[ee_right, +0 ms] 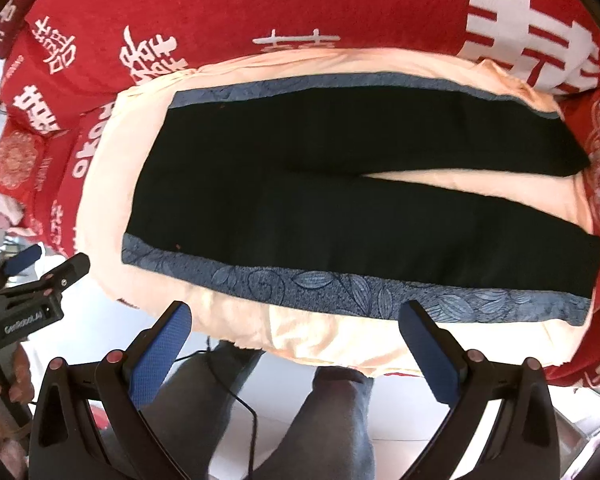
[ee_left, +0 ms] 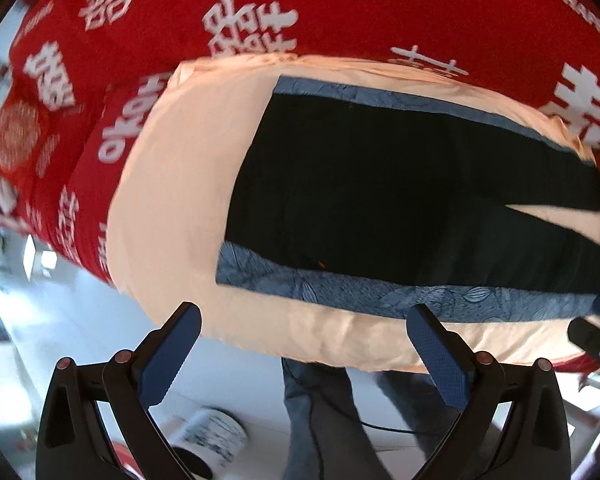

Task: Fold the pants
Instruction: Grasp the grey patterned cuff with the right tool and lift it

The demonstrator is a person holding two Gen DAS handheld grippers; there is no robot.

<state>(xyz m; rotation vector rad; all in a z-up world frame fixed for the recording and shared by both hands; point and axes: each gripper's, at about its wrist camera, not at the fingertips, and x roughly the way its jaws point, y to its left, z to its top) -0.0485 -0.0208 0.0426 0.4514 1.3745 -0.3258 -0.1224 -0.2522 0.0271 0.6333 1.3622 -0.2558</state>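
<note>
Left wrist view: left gripper [ee_left: 304, 354] spread wide, empty, hovering short of the pants [ee_left: 400, 196] at 12 o'clock, flat on the peach cloth [ee_left: 172, 208].

Right wrist view: right gripper [ee_right: 296, 350] likewise spread, empty; pants [ee_right: 320, 200] unfolded, legs toward 3 o'clock. Likely pre-grasp; next move calls for pinching the near edge.

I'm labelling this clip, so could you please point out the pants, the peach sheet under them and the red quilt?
pants [ee_right: 300, 200], right wrist view, on the black seat area.
peach sheet [ee_right: 324, 332], right wrist view, on its bare near edge.
red quilt [ee_right: 340, 12], right wrist view, on plain red cloth behind the sheet.
</note>
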